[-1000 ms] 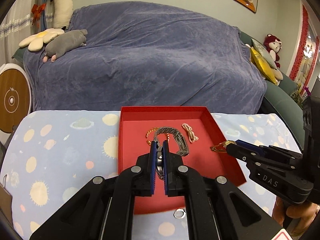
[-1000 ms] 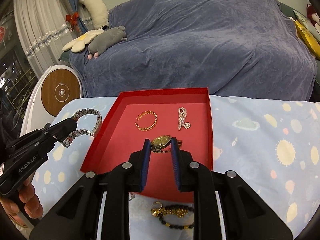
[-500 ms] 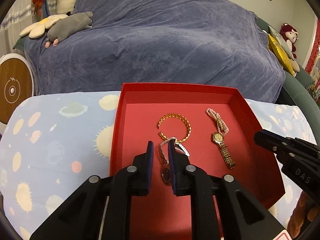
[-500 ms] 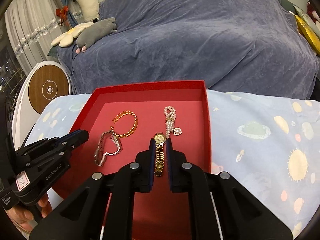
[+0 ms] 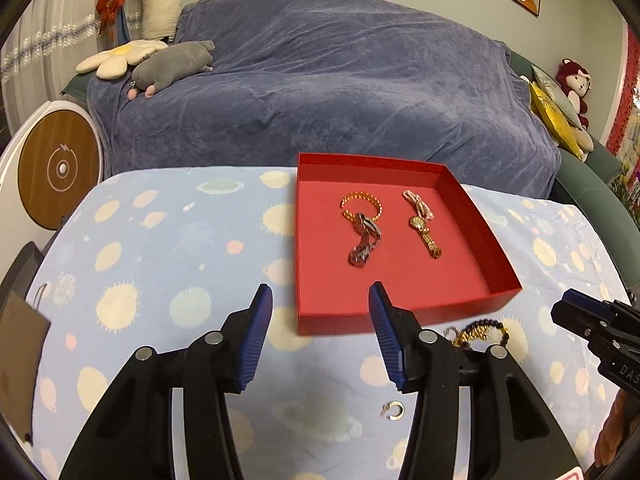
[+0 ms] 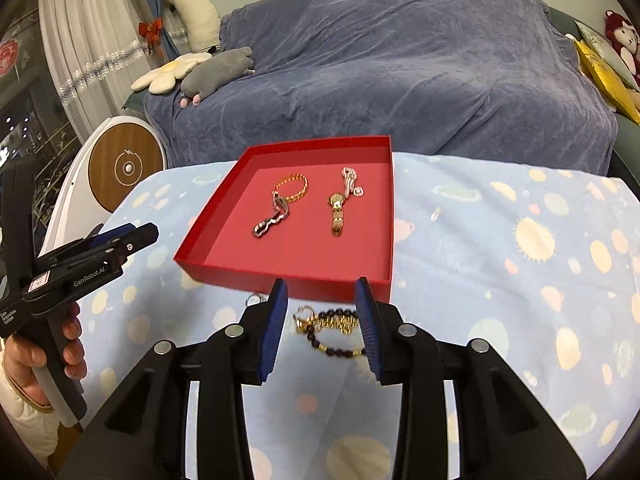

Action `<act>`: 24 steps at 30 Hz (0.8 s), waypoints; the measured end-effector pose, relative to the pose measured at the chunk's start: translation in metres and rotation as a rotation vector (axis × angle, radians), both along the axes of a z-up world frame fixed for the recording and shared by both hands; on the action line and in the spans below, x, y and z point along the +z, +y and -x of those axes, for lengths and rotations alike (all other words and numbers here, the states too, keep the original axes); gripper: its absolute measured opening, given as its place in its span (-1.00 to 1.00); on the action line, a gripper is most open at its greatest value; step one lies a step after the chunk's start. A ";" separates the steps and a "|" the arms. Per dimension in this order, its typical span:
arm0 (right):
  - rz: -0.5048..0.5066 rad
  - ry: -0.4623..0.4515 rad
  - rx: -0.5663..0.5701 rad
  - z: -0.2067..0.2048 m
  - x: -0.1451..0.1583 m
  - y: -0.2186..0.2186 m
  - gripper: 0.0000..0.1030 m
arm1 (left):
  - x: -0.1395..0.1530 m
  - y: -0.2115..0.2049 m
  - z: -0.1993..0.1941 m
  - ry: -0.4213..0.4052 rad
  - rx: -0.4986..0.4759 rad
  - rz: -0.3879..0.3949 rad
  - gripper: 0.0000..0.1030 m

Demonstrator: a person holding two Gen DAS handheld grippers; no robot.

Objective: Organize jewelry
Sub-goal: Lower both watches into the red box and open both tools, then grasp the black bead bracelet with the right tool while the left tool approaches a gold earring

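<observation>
behind the workspace a sofa under a blue throw [image 5: 320, 92] fills the background, and the pale blue cloth printed with suns and planets [image 5: 168, 264] covers the table. on it sits the red tray [image 5: 472, 216], already holding a gold chain bracelet [image 5: 362, 202], a silver watch [image 5: 364, 240], a pearl piece [image 5: 416, 204] and a gold watch [image 5: 426, 234].

both grippers are empty. the left gripper [image 5: 320, 328] has just been opening and its jaws stand wide apart with nothing between them; the right gripper [image 6: 322, 320] has also just been opening, part way, with nothing pinched.

what remains lies on the cloth just outside the tray's near wall: a black-and-gold bead bracelet [image 6: 332, 330], seen between the right jaws at about 12 o'clock, plus small silver rings [image 5: 394, 410] nearer the left gripper.

the next pick is probably the bead bracelet. bring the right gripper down over a straight run of beads, not the clasp tangle, close fully so the strand cannot slip, lift clear of the tray wall, and set it in the bare floor at the tray's 6 o'clock side, apart from the watches.
</observation>
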State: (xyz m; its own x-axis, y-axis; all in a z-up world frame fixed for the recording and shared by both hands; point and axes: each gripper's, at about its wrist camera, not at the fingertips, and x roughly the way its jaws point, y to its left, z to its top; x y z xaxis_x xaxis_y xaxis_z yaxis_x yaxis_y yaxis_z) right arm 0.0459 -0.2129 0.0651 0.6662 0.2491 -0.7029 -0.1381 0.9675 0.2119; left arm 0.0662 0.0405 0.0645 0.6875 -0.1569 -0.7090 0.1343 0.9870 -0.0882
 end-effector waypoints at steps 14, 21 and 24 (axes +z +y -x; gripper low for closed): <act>0.043 0.089 -0.007 0.014 -0.047 -0.002 -0.34 | -0.060 -0.022 0.032 0.112 -0.063 0.034 -0.01; 0.072 0.106 -0.068 -0.012 -0.065 -0.013 -0.34 | -0.075 -0.034 0.026 0.134 -0.080 0.021 -0.01; 0.089 0.116 -0.077 -0.024 -0.071 -0.012 -0.34 | -0.077 -0.036 0.024 0.135 -0.084 0.020 -0.01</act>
